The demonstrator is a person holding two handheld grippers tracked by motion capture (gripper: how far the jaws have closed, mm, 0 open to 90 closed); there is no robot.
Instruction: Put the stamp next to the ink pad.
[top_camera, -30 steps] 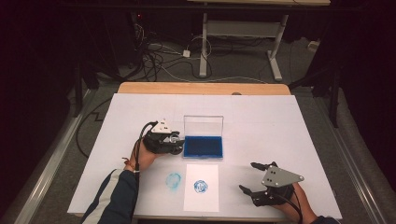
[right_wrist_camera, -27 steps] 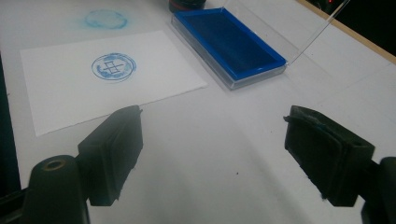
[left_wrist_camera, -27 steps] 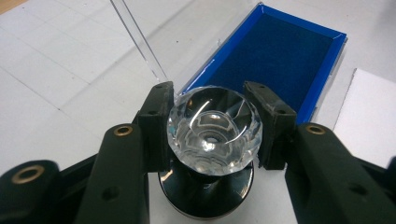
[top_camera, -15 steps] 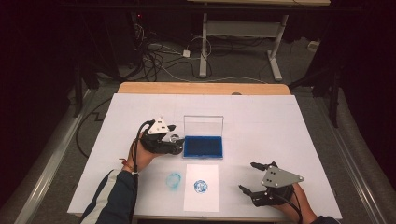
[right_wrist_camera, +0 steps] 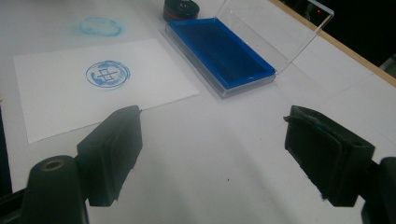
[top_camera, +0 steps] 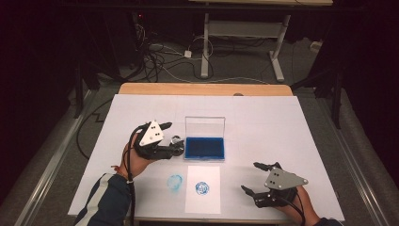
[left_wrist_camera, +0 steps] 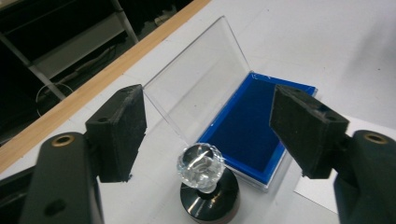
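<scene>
Left tool (left_wrist_camera: 205,135) has just been opening and stands wide, with the stamp (left_wrist_camera: 205,182) below between its jaws, untouched, at the bottom middle beside the ink pad (left_wrist_camera: 247,130). I judge the stamp small, stiff and slippery at its crystal knob (left_wrist_camera: 201,163); better grip the black base. Right tool (right_wrist_camera: 215,154) is wide, empty.

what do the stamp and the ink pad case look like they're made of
Stamp: the faceted knob looks like clear glass or acrylic, glinting and see-through; the round base looks like glossy black plastic with a reddish rim at the bottom.
Ink pad case: clear hard plastic, since the table shows through its raised lid. The pad inside looks like matte blue felt or foam.
</scene>
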